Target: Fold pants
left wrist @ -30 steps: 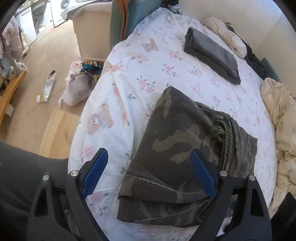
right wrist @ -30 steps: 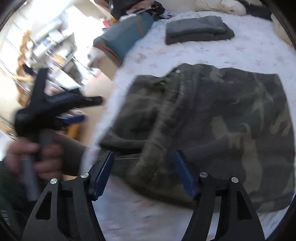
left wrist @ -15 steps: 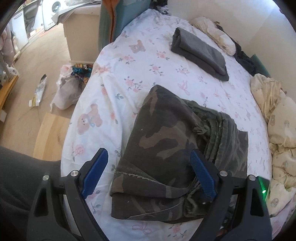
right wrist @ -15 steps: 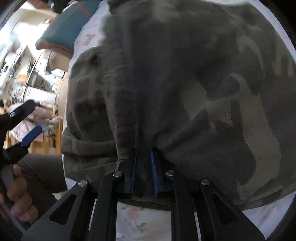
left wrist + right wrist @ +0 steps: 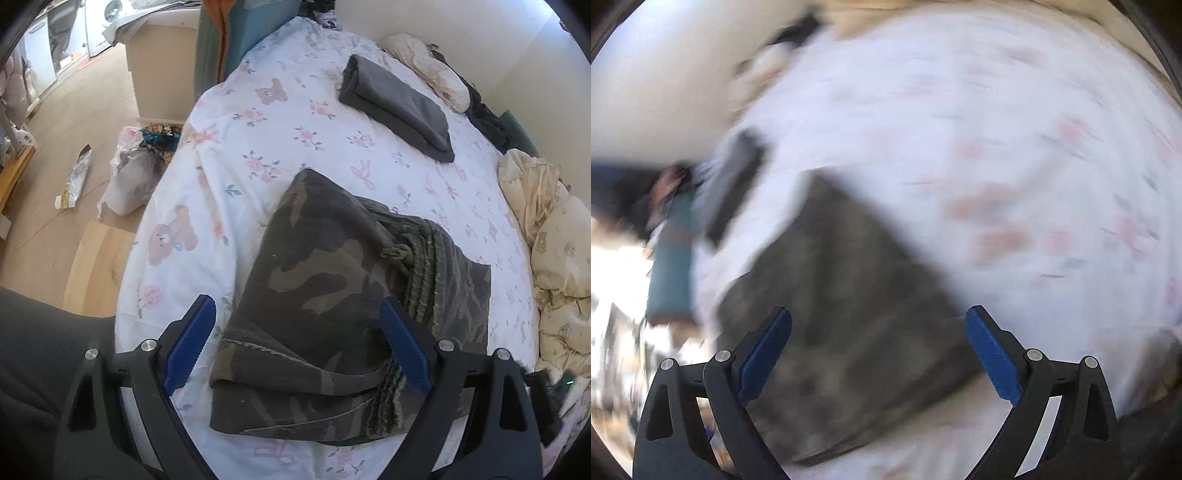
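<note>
Over camo pants (image 5: 842,302), right gripper (image 5: 879,350) now spread, released.

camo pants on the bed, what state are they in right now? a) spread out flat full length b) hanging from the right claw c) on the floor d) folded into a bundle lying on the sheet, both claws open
d: the camo pants lie folded on the sheet, and the left claw and right claw are both open, gripping nothing.
</note>
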`<state>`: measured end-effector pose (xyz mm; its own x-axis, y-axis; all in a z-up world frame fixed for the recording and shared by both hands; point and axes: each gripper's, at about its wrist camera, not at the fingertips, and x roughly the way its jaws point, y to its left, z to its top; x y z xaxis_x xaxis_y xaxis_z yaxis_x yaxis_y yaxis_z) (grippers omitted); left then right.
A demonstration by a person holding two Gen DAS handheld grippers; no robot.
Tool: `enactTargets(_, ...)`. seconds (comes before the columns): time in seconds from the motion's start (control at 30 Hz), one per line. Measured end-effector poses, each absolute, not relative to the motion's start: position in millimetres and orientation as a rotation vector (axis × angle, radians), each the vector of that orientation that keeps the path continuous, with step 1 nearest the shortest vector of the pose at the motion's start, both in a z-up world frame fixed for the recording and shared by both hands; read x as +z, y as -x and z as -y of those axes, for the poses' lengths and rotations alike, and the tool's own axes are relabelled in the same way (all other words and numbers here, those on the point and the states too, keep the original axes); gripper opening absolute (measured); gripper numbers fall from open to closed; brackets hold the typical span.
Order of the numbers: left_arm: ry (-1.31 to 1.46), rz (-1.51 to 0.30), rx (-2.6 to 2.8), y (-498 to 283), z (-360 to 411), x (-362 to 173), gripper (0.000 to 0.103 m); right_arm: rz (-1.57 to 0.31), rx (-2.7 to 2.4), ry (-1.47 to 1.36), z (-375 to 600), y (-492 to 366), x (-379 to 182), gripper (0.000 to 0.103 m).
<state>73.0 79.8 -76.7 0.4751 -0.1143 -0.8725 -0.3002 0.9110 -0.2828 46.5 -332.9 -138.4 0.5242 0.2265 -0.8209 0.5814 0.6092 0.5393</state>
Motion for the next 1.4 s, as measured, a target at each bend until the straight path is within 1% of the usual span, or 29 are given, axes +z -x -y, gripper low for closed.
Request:
enactTargets(0.03,0.429,-1.080,0.113,-73.4,-77.3,-76.8,0.088,-1.044,-0.275,-0.980,337.1,-43.4,-149.1,0.095)
enactTargets(0.1,0.422,-1.088,0.099,-75.2,-70.4,-77.6,0.088,-1.102,-0.264,-1.097,339.9,-38.7,-175.1,0.088)
enactTargets(0.13,0.419,-1.091,0.094,-76.0,-67.9,-77.9,0.088,-1.144,-0.246,-1.100,330.7,-41.6,-185.8,0.087)
enactTargets(0.17,0.412,-1.096,0.083,-77.2,-62.7,-78.4,0.088,-1.175,-0.233,-1.039,319.6,-47.2,-188.7,0.087)
enactTargets(0.2,0.406,-1.098,0.076,-77.9,-59.6,-78.5,0.088,-1.175,-0.231,-0.980,311.9,-50.8,-185.8,0.079)
enactTargets(0.23,0.398,-1.098,0.069,-78.4,-55.9,-78.1,0.088,-1.157,-0.196,-0.971,302.4,-55.2,-184.1,0.064)
enactTargets(0.27,0.391,-1.097,0.058,-78.6,-52.1,-76.8,0.088,-1.140,-0.143,-1.003,297.4,-58.4,-183.9,0.023)
enactTargets(0.3,0.391,-1.091,0.045,-78.1,-49.8,-74.8,0.088,-1.121,-0.127,-0.997,293.5,-62.4,-178.5,0.021)
enactTargets(0.4,0.351,-1.063,0.009,-74.7,-44.1,-67.5,0.088,-1.020,-0.091,-0.883,281.7,-67.0,-142.3,0.017)
enactTargets(0.5,0.309,-1.074,-0.041,-75.1,-37.9,-63.6,0.088,-0.890,0.012,-0.767,259.0,-70.3,-101.0,0.016)
enactTargets(0.57,0.283,-1.101,-0.066,-77.7,-34.0,-60.9,0.088,-0.832,0.091,-0.707,242.0,-69.1,-79.0,0.015)
enactTargets(0.7,0.255,-1.135,-0.095,-86.7,-28.0,-45.4,0.088,-0.770,0.220,-0.653,228.7,-78.7,-54.1,0.015)
enactTargets(0.83,0.224,-1.167,-0.166,-114.2,-8.1,-24.4,0.088,-0.721,0.360,-0.609,224.2,-62.6,-36.9,0.014)
enactTargets(1.0,0.219,-1.239,-0.268,-167.2,41.3,-4.4,0.087,-0.693,0.543,-0.480,184.6,-59.3,-25.1,0.014)
enactTargets(1.1,0.229,-1.225,-0.311,-183.4,72.3,11.8,0.087,-0.697,0.612,-0.430,166.3,-59.2,-26.0,0.015)
enactTargets(1.2,0.081,-1.206,-0.315,-197.6,105.0,13.0,0.086,-0.700,0.682,-0.395,150.3,-62.2,-25.7,0.015)
enactTargets(1.27,0.062,-1.248,-0.307,-208.5,109.9,4.0,0.064,-0.695,0.728,-0.370,141.6,-60.9,-24.7,0.015)
enactTargets(1.3,0.065,-1.278,-0.310,-212.8,108.3,-1.2,0.039,-0.694,0.748,-0.359,138.5,-60.0,-24.8,0.015)
enactTargets(1.33,0.063,-1.287,-0.317,-215.8,106.3,-2.2,0.023,-0.695,0.767,-0.348,135.4,-59.6,-24.7,0.015)
enactTargets(1.37,0.046,-1.287,-0.328,-215.2,102.4,-2.4,0.020,-0.697,0.785,-0.340,132.5,-58.9,-25.0,0.015)
enactTargets(1.4,0.030,-1.275,-0.335,-212.7,97.0,-1.5,0.012,-0.698,0.795,-0.339,131.0,-58.1,-25.8,0.015)
